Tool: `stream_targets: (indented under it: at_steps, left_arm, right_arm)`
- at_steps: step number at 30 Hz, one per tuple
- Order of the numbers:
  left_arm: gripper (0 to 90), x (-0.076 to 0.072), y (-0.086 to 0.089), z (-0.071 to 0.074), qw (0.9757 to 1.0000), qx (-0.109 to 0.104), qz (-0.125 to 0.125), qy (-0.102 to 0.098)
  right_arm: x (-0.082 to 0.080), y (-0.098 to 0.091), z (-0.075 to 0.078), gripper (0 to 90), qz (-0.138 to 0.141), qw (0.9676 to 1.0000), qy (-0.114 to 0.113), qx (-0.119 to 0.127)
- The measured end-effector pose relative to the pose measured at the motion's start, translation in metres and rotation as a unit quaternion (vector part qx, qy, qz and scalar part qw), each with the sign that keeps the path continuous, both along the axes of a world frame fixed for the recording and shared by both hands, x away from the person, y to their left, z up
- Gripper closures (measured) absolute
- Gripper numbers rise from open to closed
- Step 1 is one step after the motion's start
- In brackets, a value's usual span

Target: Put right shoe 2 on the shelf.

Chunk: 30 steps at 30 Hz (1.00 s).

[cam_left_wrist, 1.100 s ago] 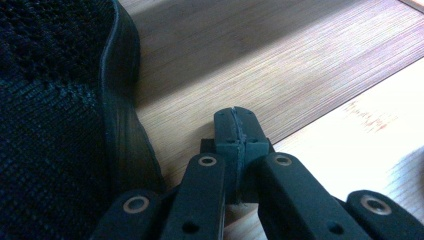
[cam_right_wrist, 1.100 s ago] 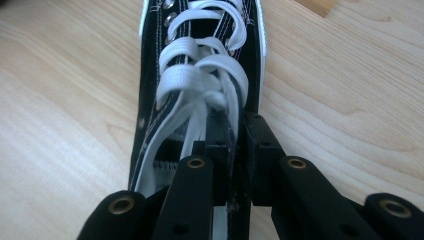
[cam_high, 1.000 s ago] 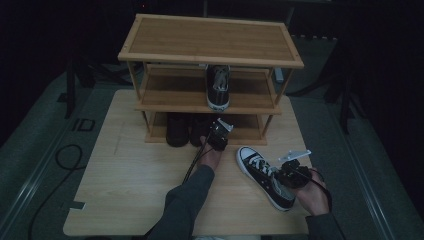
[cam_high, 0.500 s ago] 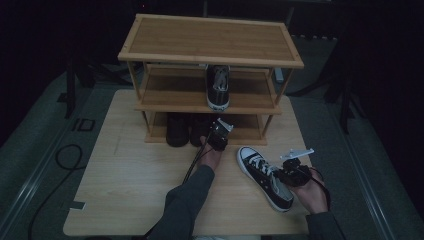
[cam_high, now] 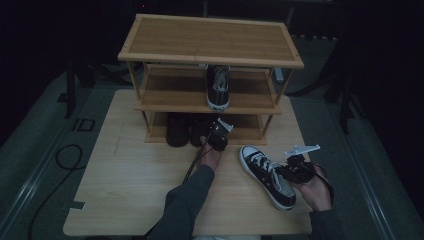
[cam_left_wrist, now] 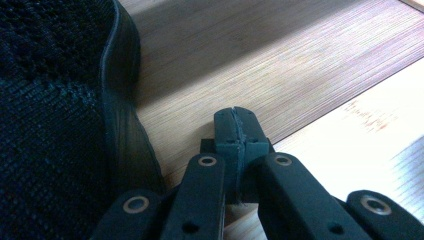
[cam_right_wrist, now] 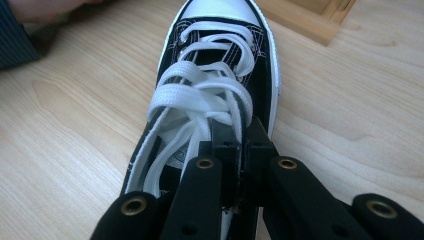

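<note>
A black canvas sneaker (cam_high: 264, 171) with white laces and a white toe cap lies on the table at front right, toe toward the rack. My right gripper (cam_high: 285, 172) is at its heel end. In the right gripper view this gripper (cam_right_wrist: 240, 132) is shut on the edge of the sneaker's (cam_right_wrist: 220, 65) upper beside the laces. My left gripper (cam_high: 217, 134) is at the rack's bottom shelf. Its jaws are shut with nothing between them (cam_left_wrist: 235, 117), just beside a black mesh shoe (cam_left_wrist: 55, 125).
A three-tier wooden shoe rack (cam_high: 210, 42) stands at the back of the wooden table (cam_high: 125, 175). A matching sneaker (cam_high: 218, 86) sits on its middle shelf. Two dark shoes (cam_high: 177, 130) rest on the bottom shelf. A cable (cam_high: 70, 155) lies on the floor at left.
The right gripper has shifted a little at the sneaker's heel end. The left hand, the sneaker and the shelved shoes have stayed put.
</note>
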<state>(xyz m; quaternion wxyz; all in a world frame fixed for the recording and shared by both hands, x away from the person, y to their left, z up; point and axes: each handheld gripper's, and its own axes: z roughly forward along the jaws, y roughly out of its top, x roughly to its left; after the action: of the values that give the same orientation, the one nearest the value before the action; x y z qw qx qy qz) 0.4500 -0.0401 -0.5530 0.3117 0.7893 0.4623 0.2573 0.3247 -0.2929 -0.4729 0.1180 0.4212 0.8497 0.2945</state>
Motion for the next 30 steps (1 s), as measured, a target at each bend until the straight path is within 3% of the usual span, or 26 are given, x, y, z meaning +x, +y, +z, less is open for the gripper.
stream_targets:
  at_steps: [30]
  left_arm:
    - [90.0, 0.0, 0.0, 0.0, 1.0, 0.001, -0.001, 0.001]
  right_arm:
    - [0.009, 0.003, 0.044, 88.1, 0.024, 0.9992, -0.03, 0.015]
